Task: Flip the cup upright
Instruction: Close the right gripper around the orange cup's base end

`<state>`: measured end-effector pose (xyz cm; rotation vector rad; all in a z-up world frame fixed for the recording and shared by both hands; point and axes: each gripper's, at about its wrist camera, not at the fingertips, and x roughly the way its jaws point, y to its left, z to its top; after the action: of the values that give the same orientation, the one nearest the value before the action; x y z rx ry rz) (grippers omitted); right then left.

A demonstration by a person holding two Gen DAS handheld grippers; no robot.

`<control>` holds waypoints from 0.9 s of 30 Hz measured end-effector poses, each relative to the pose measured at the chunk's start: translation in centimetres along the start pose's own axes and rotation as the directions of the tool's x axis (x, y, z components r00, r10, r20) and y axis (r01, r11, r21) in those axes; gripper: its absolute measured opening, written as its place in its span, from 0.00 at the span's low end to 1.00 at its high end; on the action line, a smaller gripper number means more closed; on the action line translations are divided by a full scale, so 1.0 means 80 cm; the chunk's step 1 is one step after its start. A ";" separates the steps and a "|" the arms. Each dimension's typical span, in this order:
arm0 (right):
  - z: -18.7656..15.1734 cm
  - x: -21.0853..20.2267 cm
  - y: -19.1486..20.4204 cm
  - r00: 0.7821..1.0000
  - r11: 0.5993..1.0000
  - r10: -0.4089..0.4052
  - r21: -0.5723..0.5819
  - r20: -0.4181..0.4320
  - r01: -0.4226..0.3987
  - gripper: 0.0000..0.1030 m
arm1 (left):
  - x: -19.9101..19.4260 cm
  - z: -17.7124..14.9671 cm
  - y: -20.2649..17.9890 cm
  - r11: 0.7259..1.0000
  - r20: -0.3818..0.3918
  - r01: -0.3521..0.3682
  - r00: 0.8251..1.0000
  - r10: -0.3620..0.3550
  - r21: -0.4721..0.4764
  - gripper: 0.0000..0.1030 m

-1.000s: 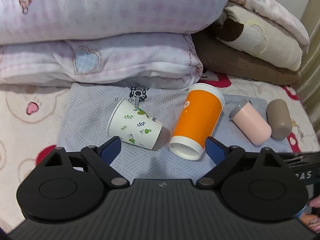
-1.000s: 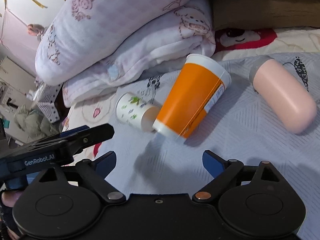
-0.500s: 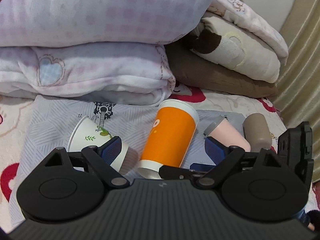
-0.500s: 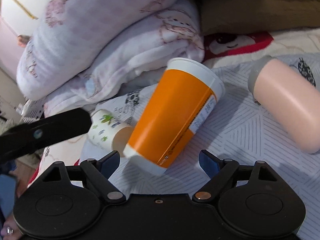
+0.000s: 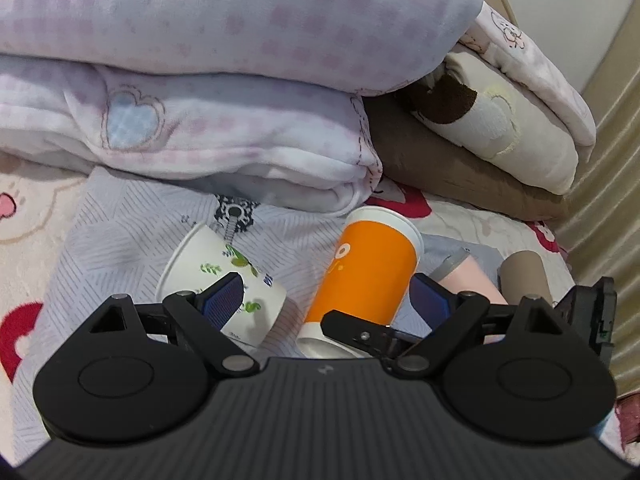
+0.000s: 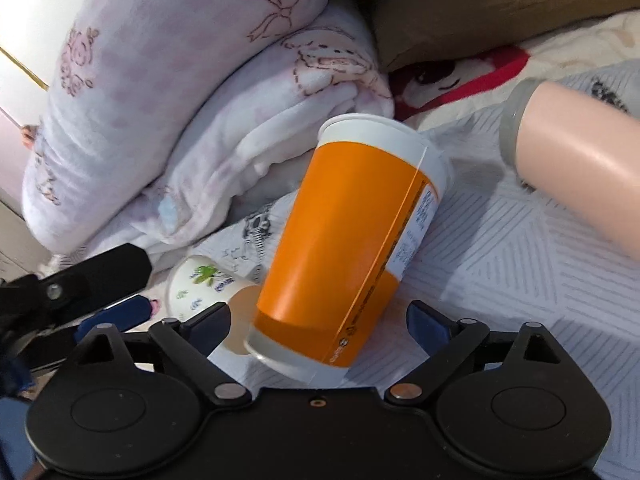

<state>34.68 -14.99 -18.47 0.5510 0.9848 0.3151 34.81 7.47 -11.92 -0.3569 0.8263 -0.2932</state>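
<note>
- Presently, the right claw (image 6: pixel 318 320) stands wide open and holds nothing; the base end of the tall orange paper cup with white bands (image 6: pixel 348 248) lies between its blue pads, neither visibly touching.
- The left claw (image 5: pixel 324 300) is likewise spread wide and empty, with the small white paper cup printed with green leaves (image 5: pixel 224 276) at its left pad.
- Both cups lie on their sides on the grey patterned cloth (image 5: pixel 120 232) spread over the bed; none stands upright.
- Beyond, a pale pink cylindrical bottle with a grey cap (image 6: pixel 580 168) and a taupe cylinder (image 5: pixel 524 276) also lie flat.
- Judgement: approach near complete; grasp, lift and righting all remain.
- Folded pink blankets (image 5: pixel 224 80) back the scene.
</note>
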 end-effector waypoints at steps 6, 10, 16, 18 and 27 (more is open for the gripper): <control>0.002 -0.007 -0.006 0.999 0.999 0.033 -0.011 -0.023 -0.034 0.73 | -0.002 -0.006 -0.007 0.999 -0.008 0.026 1.000 -0.026 0.025 0.88; -0.006 -0.020 0.004 0.999 0.997 0.013 -0.071 -0.051 -0.017 0.69 | -0.007 -0.015 -0.007 0.999 -0.032 0.036 0.999 -0.036 0.013 0.88; -0.020 -0.045 0.007 0.996 0.992 -0.037 -0.125 -0.086 0.026 0.66 | -0.021 -0.028 -0.013 0.997 -0.055 0.079 0.995 -0.080 -0.022 0.88; -0.023 -0.054 0.008 0.993 0.989 -0.057 -0.142 -0.099 0.042 0.66 | -0.025 -0.037 -0.019 0.998 -0.061 0.054 0.997 -0.055 -0.027 0.88; -0.054 -0.103 0.007 0.990 0.977 -0.070 -0.210 -0.121 0.043 0.64 | -0.037 -0.069 -0.039 0.995 -0.133 0.076 0.987 -0.085 -0.072 0.88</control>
<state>26.70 -17.26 -14.29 0.3150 1.0752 0.4008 28.35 4.70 -12.11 -0.4366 0.9588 -0.3688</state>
